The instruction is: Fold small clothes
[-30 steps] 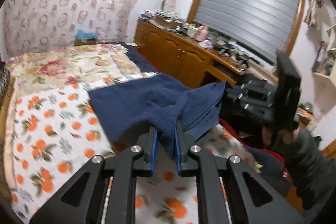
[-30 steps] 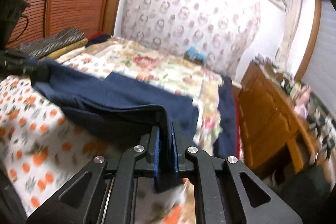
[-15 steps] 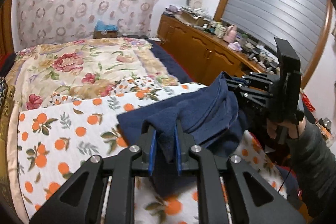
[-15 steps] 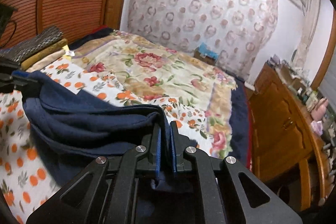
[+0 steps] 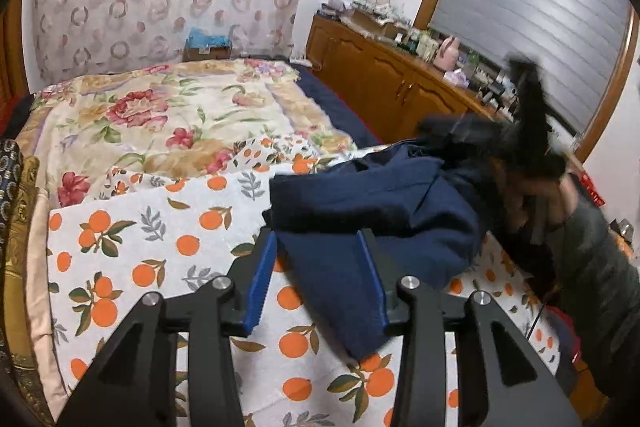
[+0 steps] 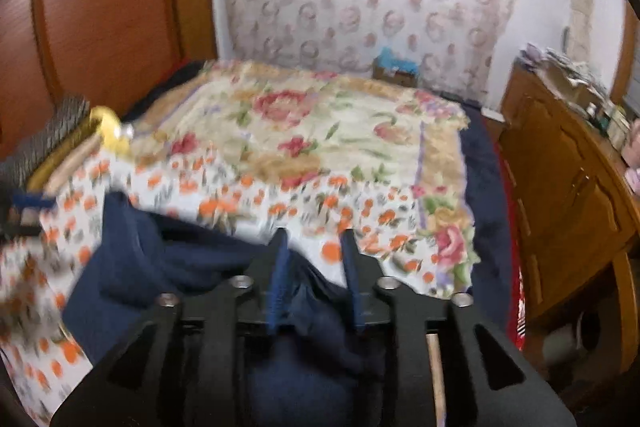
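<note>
Spread across the bed, an orange-print sheet carries the navy garment, bunched in a rough fold, released between the just-opened left gripper and right gripper; neatening is judged left.

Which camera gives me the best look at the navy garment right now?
The left wrist view: the navy garment lies sharp and nearly whole on the orange-print sheet, bunched in a folded heap. The right wrist view is motion-blurred and shows only part of it, much hidden behind the gripper.
</note>
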The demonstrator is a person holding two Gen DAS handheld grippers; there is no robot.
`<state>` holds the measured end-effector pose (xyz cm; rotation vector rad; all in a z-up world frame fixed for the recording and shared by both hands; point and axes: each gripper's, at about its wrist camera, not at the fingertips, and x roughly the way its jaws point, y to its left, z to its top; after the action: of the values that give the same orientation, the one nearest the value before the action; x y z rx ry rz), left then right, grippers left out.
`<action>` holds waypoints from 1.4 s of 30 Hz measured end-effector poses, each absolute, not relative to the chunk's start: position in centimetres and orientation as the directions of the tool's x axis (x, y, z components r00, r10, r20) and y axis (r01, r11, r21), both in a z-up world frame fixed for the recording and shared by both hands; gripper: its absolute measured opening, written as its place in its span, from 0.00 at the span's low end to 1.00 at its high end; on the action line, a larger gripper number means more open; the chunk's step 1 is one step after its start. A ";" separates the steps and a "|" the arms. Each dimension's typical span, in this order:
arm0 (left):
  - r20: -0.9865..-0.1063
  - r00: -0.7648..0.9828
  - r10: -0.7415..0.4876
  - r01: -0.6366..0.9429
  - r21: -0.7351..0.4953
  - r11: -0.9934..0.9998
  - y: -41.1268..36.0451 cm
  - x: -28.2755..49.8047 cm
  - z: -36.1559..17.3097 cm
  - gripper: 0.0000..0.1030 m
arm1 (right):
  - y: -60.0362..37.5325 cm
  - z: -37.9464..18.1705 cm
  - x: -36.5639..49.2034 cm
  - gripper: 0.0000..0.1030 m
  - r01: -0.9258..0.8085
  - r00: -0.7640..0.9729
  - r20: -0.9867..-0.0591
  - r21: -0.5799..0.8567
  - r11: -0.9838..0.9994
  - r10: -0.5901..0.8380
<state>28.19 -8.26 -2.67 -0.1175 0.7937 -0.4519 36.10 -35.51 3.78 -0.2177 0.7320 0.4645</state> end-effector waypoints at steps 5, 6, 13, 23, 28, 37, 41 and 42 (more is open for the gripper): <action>-0.697 0.576 -0.427 0.353 -0.260 0.899 -9.6 29.5 -4.4 0.39 | -37.8 7.2 34.7 0.39 -0.450 0.701 -0.637 -0.046 0.892 0.321; -0.702 0.571 -0.425 0.354 -0.257 0.899 -9.8 29.8 -4.7 0.39 | -38.4 7.5 34.0 0.40 -0.457 0.699 -0.638 -0.051 0.888 0.323; -0.722 0.553 -0.415 0.345 -0.255 0.903 -10.9 32.2 -5.8 0.39 | -39.2 3.5 33.0 0.43 -0.490 0.587 -0.751 -0.031 0.871 0.304; -0.718 0.611 -0.334 0.247 -0.228 0.942 -9.8 34.5 -6.4 0.39 | -40.7 1.5 34.8 0.05 -0.461 0.590 -0.706 0.103 0.881 0.392; -0.726 0.605 -0.327 0.202 -0.257 0.945 -8.5 35.0 -6.9 0.39 | -41.1 1.6 35.0 0.04 -0.371 0.644 -0.709 0.040 0.928 0.288; -0.755 0.538 -0.375 0.263 -0.273 0.926 -9.8 34.8 -8.1 0.39 | -40.9 1.0 34.6 0.44 -0.348 0.627 -0.727 0.060 0.935 0.280; -0.766 0.522 -0.375 0.270 -0.269 0.925 -10.1 35.1 -8.7 0.39 | -41.1 0.1 34.5 0.47 -0.362 0.584 -0.751 0.099 0.927 0.308; -0.768 0.523 -0.370 0.273 -0.261 0.926 -10.2 35.0 -8.7 0.39 | -40.9 -0.3 34.6 0.47 -0.369 0.566 -0.760 0.113 0.923 0.320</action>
<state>34.98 -10.22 -8.75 -0.1128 0.9458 -0.3858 34.59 -40.92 -0.26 -0.0601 0.8801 0.4048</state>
